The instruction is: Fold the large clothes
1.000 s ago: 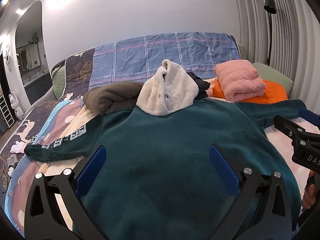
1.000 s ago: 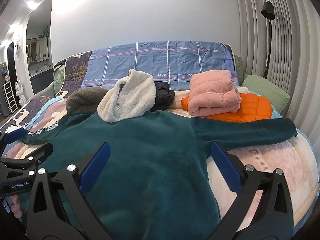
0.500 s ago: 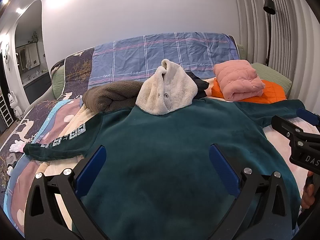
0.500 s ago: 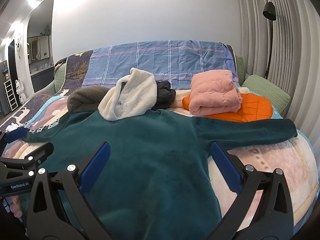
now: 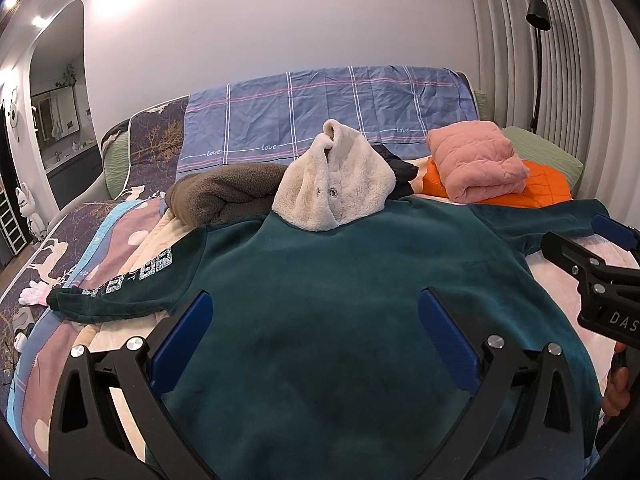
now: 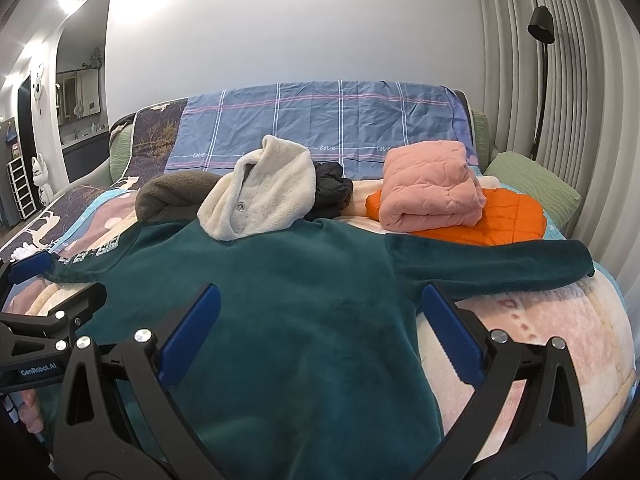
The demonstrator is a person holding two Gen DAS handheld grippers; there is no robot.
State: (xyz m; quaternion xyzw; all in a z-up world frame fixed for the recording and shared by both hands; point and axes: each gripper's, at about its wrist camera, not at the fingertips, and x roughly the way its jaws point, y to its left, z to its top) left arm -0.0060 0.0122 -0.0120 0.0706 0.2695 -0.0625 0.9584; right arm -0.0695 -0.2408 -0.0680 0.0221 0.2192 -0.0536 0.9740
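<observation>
Holding my left gripper [image 5: 314,340] and right gripper [image 6: 318,330] wide apart, gripping nothing, over the green sweater [image 5: 340,312] spread flat beneath the fingers. Past the fingertips sit a cream fleece [image 5: 334,188] and folded pink jacket [image 6: 430,184].

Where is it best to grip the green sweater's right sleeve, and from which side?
Probably at the cuff of the sweater, coming from the right with the right hand-held gripper: the sleeve lies flat and straight, its end free on the blanket.
</observation>
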